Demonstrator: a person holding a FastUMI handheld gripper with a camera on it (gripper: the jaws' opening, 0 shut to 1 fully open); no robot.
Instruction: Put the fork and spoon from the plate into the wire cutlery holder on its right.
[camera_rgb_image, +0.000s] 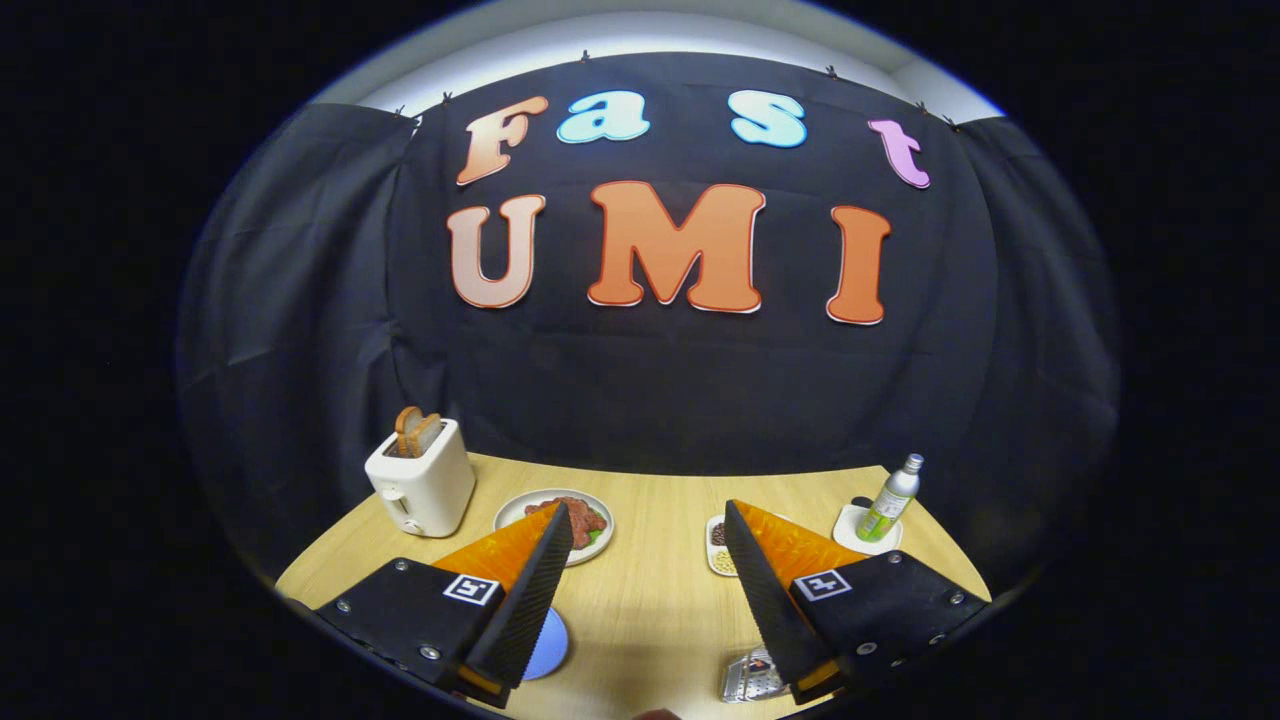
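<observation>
Wooden table: lying beneath the fingers
Gripper: hovering wide apart — gripping nothing
Wire cutlery holder: peeking beside one finger
Toaster: standing beyond

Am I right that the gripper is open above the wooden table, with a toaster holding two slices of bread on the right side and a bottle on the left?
Not quite. The sides are swapped: in the gripper view the toaster with its bread stands beyond the fingers on the left, and the bottle stands on the right. The gripper is indeed open above the wooden table.
</observation>
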